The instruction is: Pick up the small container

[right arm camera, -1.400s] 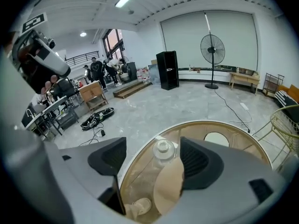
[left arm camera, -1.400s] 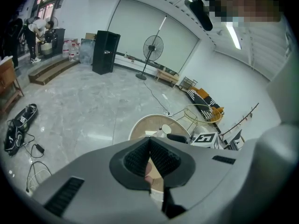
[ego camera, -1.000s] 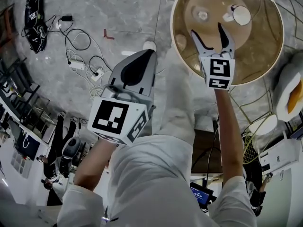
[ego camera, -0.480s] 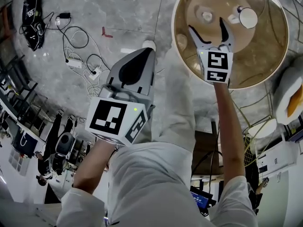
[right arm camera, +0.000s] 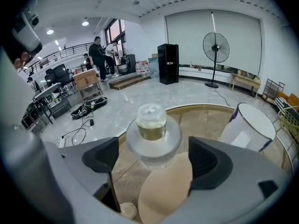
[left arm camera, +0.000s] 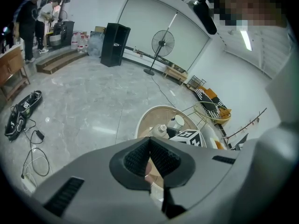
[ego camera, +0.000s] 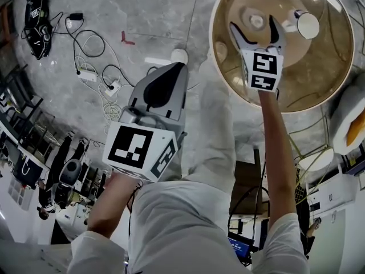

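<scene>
Wide apart and opening further, the jaws of the right gripper (right arm camera: 154, 146) have the small clear glass container with a broad round collar and yellowish contents (right arm camera: 152, 129) standing ahead in the gap between them. Neither pad touches it. It sits upright on the round amber-tinted glass table (ego camera: 296, 84), near the far middle of the top. A white cup with a dark rim (right arm camera: 245, 125) stands off to the right of it, close to the outer side of the right jaw but apart from it.

The step in hand looks like the approach before the grip, with the pickup itself not yet begun. To do it well, the gripper should go forward until the container's body, not its collar alone, lies squarely between the pads. Then it should close evenly from both sides. Smooth glass is likely to slip, so a grip low under the collar seems safer, followed by a straight lift. The right jaw needs to stay off the cup.

Back near the person's body, the left gripper (left arm camera: 150, 148) has its jaws together with nothing in them.
</scene>
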### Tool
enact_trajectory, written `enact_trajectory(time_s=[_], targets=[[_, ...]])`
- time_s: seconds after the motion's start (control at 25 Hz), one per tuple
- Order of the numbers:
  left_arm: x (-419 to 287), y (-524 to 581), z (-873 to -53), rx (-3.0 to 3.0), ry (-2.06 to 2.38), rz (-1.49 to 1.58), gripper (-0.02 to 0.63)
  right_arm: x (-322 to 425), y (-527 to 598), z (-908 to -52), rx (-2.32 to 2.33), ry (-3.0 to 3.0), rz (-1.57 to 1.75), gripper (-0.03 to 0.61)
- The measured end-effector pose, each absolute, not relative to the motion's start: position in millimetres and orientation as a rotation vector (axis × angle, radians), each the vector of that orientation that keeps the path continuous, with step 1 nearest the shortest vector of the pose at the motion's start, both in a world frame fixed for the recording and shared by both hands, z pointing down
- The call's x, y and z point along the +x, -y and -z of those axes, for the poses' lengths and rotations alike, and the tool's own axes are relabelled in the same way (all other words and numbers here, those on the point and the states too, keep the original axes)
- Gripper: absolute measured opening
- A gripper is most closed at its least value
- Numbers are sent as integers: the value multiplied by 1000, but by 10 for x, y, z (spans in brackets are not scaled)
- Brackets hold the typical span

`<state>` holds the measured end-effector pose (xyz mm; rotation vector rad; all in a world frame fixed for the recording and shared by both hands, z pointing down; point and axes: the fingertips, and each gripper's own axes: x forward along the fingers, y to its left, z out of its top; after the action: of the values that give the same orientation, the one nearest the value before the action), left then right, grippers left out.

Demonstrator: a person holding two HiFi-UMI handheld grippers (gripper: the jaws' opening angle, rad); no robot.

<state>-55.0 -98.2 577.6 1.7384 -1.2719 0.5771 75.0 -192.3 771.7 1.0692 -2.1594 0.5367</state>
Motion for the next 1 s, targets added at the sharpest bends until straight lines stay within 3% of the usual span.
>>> enact_trajectory(time_s=[0.6,0.8,1.0], targets=[[-683,770,-5924,1716,1270,-609,18,730,2123,-7931,1151,2141,-456,428],[-661,699,-5978,1710,1263,-612,18,639,2156,-7935,1111,2183,-388,338],[-639,682,-5985,1709,1257,-609,18,625,2163,-7923,1094,2194,-374,336]])
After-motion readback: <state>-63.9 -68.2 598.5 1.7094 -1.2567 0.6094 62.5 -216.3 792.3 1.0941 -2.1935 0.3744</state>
